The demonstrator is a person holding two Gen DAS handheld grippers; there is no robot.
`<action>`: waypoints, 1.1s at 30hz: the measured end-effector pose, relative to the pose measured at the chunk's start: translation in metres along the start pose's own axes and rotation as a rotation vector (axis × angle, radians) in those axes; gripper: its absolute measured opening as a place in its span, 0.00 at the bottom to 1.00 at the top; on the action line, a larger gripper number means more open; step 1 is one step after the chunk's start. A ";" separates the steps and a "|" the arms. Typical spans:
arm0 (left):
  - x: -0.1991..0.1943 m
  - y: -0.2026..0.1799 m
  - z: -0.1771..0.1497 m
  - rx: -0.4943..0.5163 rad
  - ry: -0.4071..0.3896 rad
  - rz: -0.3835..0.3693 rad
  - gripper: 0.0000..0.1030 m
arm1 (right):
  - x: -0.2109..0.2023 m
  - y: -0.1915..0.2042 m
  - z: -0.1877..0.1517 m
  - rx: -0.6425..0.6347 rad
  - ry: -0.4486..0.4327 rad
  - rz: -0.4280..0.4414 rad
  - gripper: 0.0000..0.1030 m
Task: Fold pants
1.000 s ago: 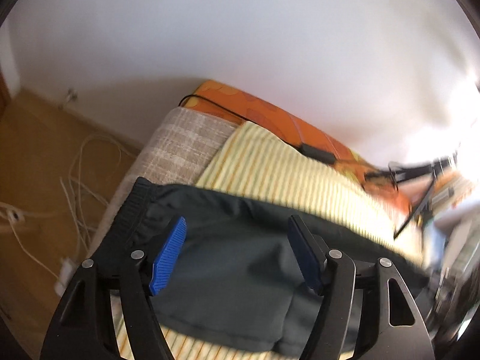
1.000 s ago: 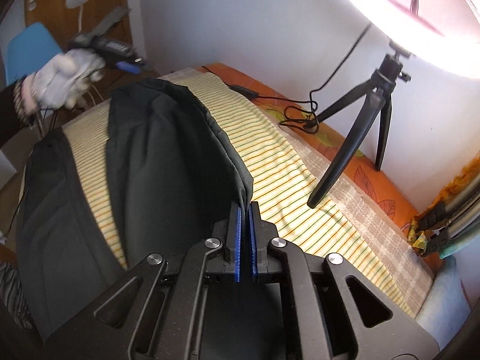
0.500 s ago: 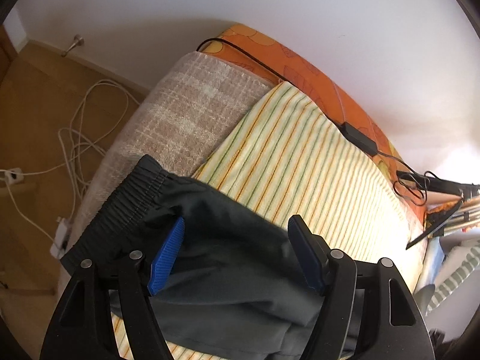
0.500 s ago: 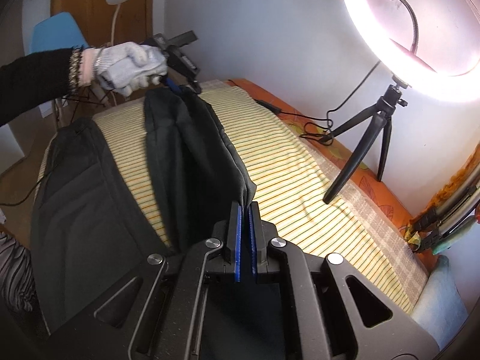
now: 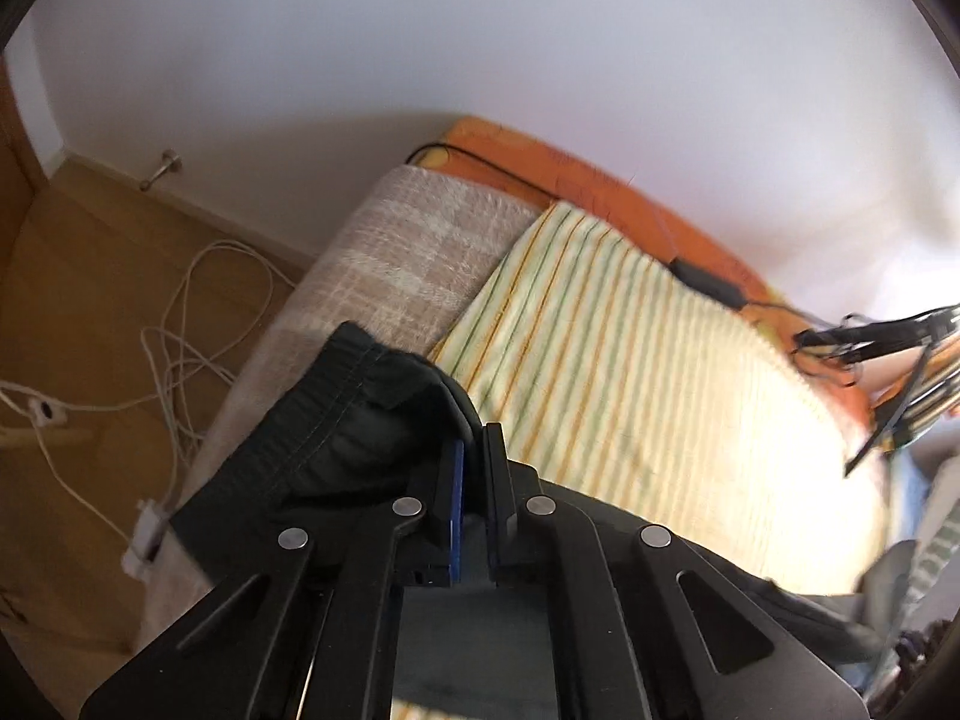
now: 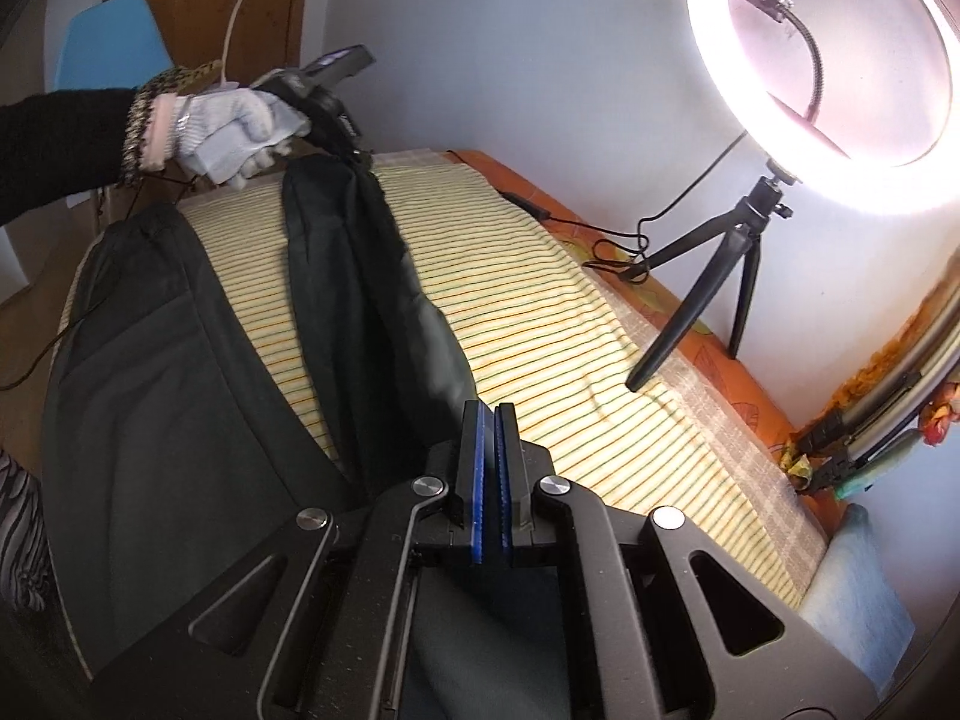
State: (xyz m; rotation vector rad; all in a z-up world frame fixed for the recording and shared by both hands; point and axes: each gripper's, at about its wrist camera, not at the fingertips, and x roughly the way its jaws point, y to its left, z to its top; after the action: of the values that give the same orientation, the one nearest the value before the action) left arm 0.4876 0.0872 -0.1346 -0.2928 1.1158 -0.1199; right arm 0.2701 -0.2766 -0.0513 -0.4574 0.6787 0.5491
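Mid-fold: left hand-held gripper (image 5: 472,450) just clamped onto the pants (image 6: 156,360) at the waistband, far end of the bed (image 6: 570,324); right hand-held gripper (image 6: 492,420) clenched on the near end. Next: lift together, carry across, lay flat.

Glaring ring light (image 6: 822,60), perhaps motion-blurred.

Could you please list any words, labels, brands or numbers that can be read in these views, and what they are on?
None can be read.
The left gripper, seen from the right wrist, bears a small pale marking, too blurred to read.
The pants show no label.
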 end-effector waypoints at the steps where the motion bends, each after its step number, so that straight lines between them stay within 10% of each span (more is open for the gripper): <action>1: -0.010 0.001 -0.003 -0.001 -0.018 -0.005 0.03 | -0.001 0.000 0.001 0.005 0.004 -0.002 0.04; 8: -0.069 0.006 -0.016 0.010 -0.114 -0.058 0.02 | 0.008 -0.001 -0.002 0.015 0.093 0.046 0.04; 13: -0.083 0.016 -0.027 -0.003 -0.130 -0.055 0.02 | 0.019 0.012 -0.007 -0.040 0.148 0.083 0.64; 23: -0.085 0.020 -0.034 0.008 -0.115 -0.080 0.02 | 0.071 0.028 0.002 -0.177 0.232 0.084 0.63; 27: -0.072 0.021 -0.029 -0.003 -0.075 -0.080 0.03 | 0.088 0.021 0.006 -0.118 0.287 0.148 0.12; 30: -0.059 0.014 -0.022 -0.010 -0.038 -0.107 0.15 | 0.077 0.019 0.005 -0.045 0.241 0.206 0.06; 33: -0.043 -0.002 -0.016 -0.006 -0.009 -0.115 0.47 | 0.069 0.024 -0.001 0.001 0.223 0.219 0.05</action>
State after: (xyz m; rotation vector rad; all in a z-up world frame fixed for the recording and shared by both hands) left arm 0.4545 0.0928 -0.1034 -0.3624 1.0907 -0.2172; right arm 0.2994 -0.2370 -0.1048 -0.4495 0.9499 0.7109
